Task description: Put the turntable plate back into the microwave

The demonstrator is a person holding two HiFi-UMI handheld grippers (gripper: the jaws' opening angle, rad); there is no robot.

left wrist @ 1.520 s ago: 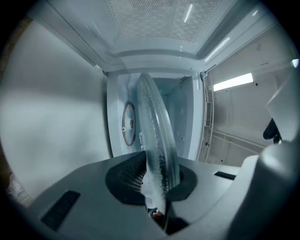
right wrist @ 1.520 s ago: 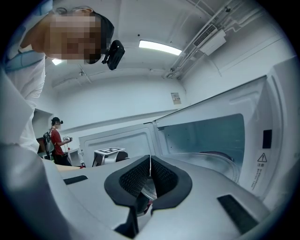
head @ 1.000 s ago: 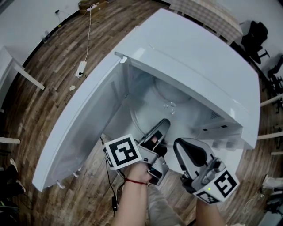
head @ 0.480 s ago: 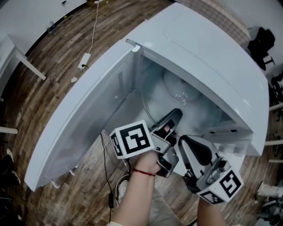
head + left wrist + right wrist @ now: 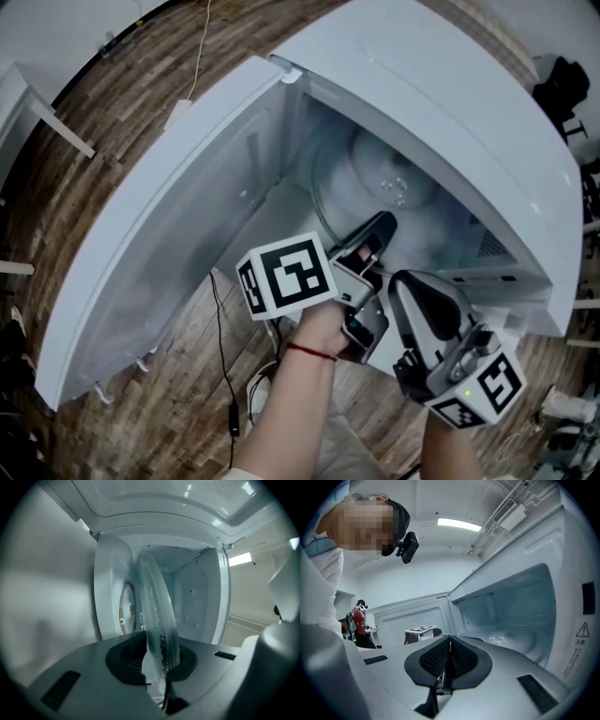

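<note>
The clear glass turntable plate [image 5: 361, 178] lies about level inside the white microwave [image 5: 450, 84], just above the cavity floor. My left gripper [image 5: 375, 234] reaches through the opening and is shut on the plate's near rim. In the left gripper view the plate [image 5: 157, 611] stands edge-on between the pads, with the round floor recess [image 5: 125, 609] beside it. My right gripper [image 5: 408, 286] hovers outside the opening, to the right of the left one. Its jaws [image 5: 447, 660] are shut with nothing between them.
The microwave door [image 5: 159, 216] hangs wide open to the left. A black cable [image 5: 225, 356] runs over the wooden floor below it. A white table leg [image 5: 56, 127] stands at far left. In the right gripper view a person in red [image 5: 360, 620] stands far off.
The head view has shifted, so the microwave sits higher and further right. The left gripper still grips the plate in the cavity, and the right gripper has kept beside it.
</note>
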